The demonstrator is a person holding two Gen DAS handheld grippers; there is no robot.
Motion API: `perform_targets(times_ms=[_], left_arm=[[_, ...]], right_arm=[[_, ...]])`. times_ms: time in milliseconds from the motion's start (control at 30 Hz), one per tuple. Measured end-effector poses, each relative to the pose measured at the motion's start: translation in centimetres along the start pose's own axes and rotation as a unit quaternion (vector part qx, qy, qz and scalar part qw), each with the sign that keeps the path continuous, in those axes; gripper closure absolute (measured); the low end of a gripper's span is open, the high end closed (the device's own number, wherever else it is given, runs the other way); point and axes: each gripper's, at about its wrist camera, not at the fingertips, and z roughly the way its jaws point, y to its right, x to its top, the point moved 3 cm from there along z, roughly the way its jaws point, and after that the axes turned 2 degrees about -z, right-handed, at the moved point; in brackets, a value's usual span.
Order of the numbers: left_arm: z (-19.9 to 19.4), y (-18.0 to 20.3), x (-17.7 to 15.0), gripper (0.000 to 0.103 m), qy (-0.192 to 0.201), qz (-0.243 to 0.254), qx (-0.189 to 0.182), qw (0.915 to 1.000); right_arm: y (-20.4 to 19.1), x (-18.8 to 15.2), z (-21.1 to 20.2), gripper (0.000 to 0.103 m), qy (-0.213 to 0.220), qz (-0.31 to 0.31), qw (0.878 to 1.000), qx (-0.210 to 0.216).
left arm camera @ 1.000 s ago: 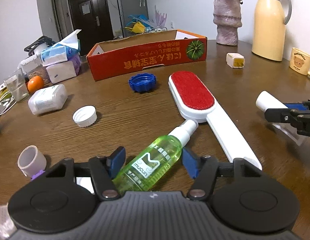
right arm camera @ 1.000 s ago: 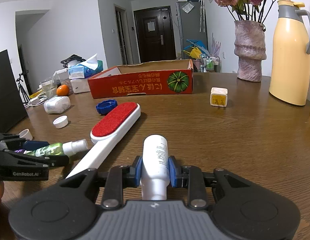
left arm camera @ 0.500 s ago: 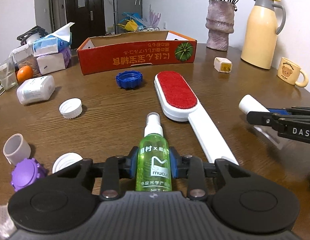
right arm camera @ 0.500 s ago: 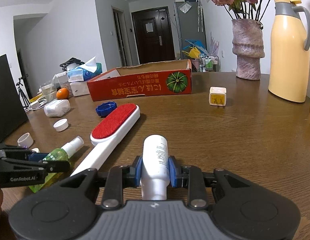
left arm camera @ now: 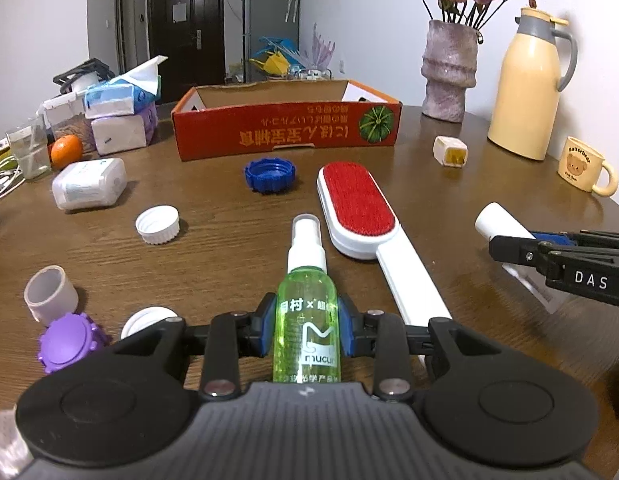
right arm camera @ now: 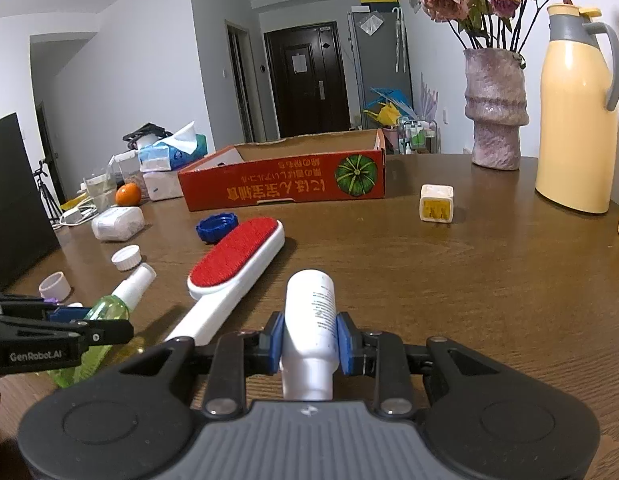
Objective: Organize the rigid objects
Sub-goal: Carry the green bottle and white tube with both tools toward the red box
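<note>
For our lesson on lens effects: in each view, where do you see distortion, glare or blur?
Left wrist view: the round table edge bows, corners vignette dark, the wood shows soft sheen beside the lint brush, and the green spray bottle is sharp. Right wrist view: walls curve, and the white bottle is sharp.

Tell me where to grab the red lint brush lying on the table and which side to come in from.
Grip the lint brush by its narrow white handle, not the wide red head. It lies flat, handle toward the near edge of the table, so come from above with the claw closing across the handle's width; its straight sides should seat the pads well.
</note>
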Motion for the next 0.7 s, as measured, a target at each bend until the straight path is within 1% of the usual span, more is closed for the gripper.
perform_targets(times_ms=[433,700], left_arm=[[-2.9,-0.2,2.4,0.071,0.037,-0.007,0.009,0.9993],[-3.1,-1.1,4.7,0.071,0.049,-0.013,0.013,0.9986]], right_arm=[[-1.2,1.9,-1.9,0.076,0.029,0.000,1.000,0.001],[-2.4,3.9,-2.1,0.076,0.046,-0.006,0.999,0.006]])
